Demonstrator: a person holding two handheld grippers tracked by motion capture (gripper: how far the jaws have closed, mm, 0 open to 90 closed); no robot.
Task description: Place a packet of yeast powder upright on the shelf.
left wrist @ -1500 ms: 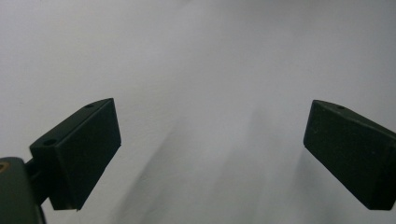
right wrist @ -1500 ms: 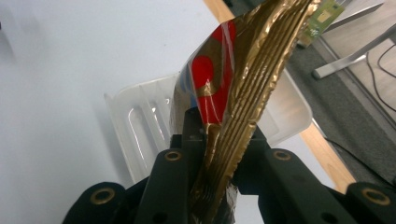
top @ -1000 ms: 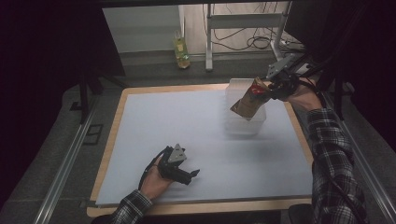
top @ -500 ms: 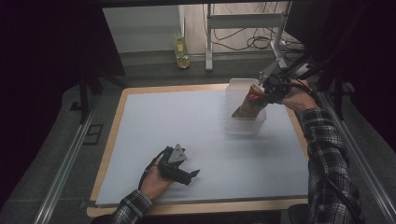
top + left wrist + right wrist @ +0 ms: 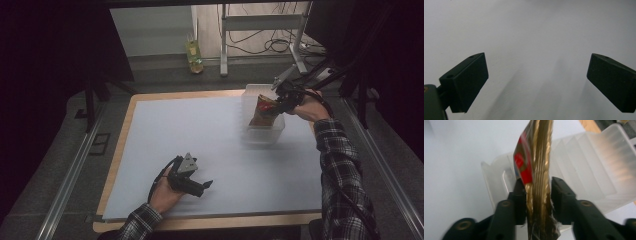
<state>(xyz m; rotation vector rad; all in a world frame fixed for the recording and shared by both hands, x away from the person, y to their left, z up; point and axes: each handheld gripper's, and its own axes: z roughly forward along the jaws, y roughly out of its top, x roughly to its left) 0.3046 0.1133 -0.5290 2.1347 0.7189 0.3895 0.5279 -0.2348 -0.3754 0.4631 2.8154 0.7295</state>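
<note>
- While the right gripper (image 5: 280, 98) pinches a gold packet (image 5: 262, 110) in its jaws over the clear bin (image 5: 250, 131), far right, placing seems underway.
- Next: lower, then release.
- Left gripper (image 5: 200, 186) rests wide open, empty, on the bench (image 5: 210, 145).

sleeves (image 5: 345, 175): dark and white plaid
left gripper (image 5: 206, 186): black, grey three-cornered plate
right gripper (image 5: 537, 192): black, brass-coloured screws

Two tools: the left tool (image 5: 200, 186) and the right tool (image 5: 278, 102). One gold snack packet (image 5: 262, 111), one clear plastic bin (image 5: 264, 131), one tabletop (image 5: 210, 135), one yellow bottle (image 5: 194, 52) beyond it.
</note>
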